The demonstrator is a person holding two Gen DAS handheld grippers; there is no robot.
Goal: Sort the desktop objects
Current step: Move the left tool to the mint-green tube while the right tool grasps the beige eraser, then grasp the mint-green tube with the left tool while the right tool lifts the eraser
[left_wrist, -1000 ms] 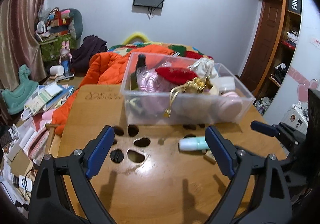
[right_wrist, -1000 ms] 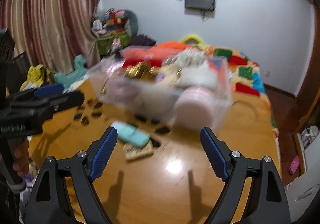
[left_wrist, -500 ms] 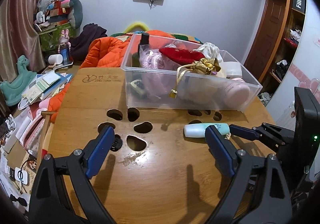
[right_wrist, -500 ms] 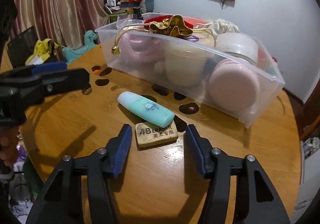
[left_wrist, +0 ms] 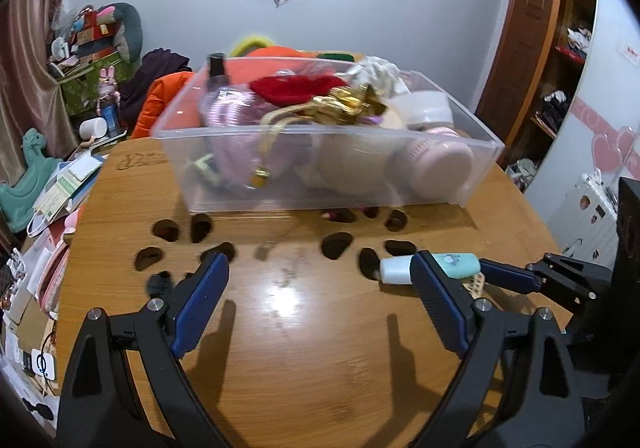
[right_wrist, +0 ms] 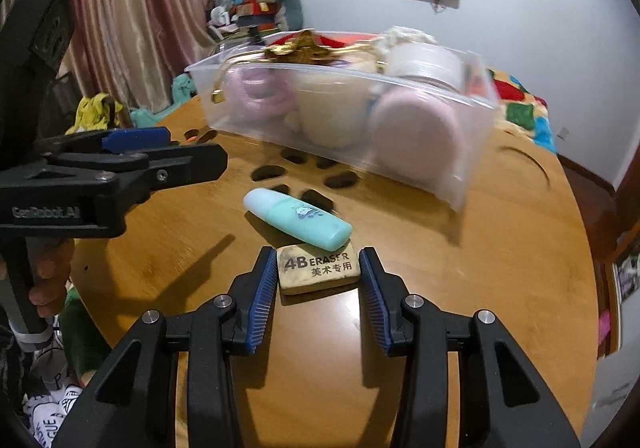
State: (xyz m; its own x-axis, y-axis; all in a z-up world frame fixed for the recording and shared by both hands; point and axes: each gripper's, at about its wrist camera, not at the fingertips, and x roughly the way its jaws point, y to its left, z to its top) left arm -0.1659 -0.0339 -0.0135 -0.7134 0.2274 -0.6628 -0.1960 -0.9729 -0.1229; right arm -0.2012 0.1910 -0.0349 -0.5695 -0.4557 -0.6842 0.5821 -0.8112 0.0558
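Eraser flat on table, between jaws of right gripper; jaws closing, pads just beside its two ends, contact not certain. Teal tube at eraser's 12 o'clock, one end lying on it. Clear bin further at 12, full. Left gripper at 9 o'clock, jaws spread wide over bare table, holding nothing.

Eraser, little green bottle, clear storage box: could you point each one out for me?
Eraser (right_wrist: 318, 268): right wrist view, on its printed top face.
Little green bottle (right_wrist: 298, 217): right wrist view, mid-body, by the small picture.
Clear storage box (left_wrist: 320, 167): left wrist view, on its front wall.
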